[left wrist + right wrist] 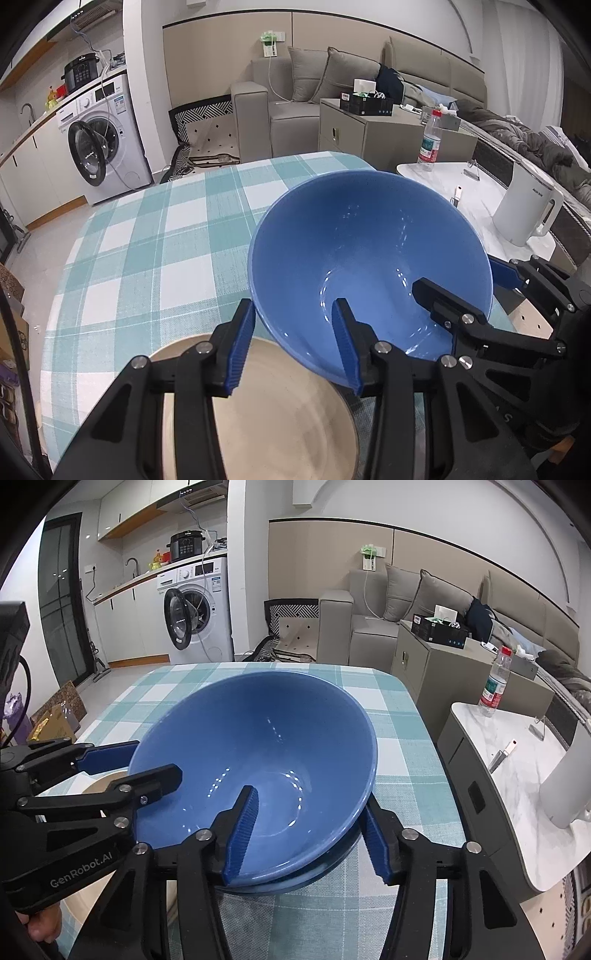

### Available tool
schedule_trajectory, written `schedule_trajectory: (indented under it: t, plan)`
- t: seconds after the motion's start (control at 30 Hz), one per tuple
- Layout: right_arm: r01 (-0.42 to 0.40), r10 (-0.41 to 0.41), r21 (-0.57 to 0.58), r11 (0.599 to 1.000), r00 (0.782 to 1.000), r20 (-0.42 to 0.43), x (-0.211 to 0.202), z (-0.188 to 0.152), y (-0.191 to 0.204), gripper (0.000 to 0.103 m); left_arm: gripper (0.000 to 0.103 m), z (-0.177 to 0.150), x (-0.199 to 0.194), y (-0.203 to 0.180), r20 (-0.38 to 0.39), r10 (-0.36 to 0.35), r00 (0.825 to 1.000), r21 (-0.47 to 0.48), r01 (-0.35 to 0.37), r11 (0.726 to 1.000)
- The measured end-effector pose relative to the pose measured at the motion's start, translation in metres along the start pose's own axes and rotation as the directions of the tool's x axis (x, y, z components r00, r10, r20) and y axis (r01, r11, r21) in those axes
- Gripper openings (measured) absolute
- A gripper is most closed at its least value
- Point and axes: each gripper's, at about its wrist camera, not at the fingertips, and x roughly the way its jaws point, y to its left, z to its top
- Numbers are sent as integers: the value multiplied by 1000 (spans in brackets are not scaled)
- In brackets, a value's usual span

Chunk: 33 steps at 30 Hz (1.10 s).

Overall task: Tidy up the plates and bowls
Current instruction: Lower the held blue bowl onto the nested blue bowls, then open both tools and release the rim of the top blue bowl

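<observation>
Blue bowl (255, 760) sits centre frame, nested on a second bowl (325, 871) on the checked surface (147, 236), its near rim betw. the right claw (310, 834) fingers, which stand apart w/o pressing, while left claw (295, 347) straddles its left rim, grip unclear, over a beige plate (280, 424).

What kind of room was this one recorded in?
Most likely a small studio flat, kitchen and living area in one room: a front-loading washing machine under a kitchen counter with a tap, a grey sofa close by, and a table with a checked cloth in front.
</observation>
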Motion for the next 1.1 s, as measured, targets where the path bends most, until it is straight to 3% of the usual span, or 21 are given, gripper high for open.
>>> schedule_trajectory:
  t: [0.13,0.4,0.6,0.67,0.8,0.87,1.1]
  plan:
    - [6,-6,2,1000,1000,-14,1,-1,-1,71,43,0,0,-1,1,9,1000,4,-9,1000]
    - [-1,1,20,1000,1000,-23,2,-2,-6,76,51,1,-3,1,9,4,1000,6,-4,1000]
    - [-21,21,58,998,1000,-9,-2,-2,-14,88,68,2,-6,10,3,5,1000,-16,-5,1000]
    - [-33,34,79,996,999,-8,-2,-2,-18,93,80,2,-6,14,7,6,1000,-26,-6,1000]
    - [-54,56,117,992,998,-10,-2,-1,-27,98,88,2,-7,19,13,2,1000,-40,-1,999]
    - [-59,61,131,990,998,-14,-1,-1,-30,101,99,3,-7,22,17,-6,1000,-52,7,999]
    - [-73,77,170,983,997,-19,2,-2,-37,102,103,5,0,29,-1,-24,1000,-96,23,995]
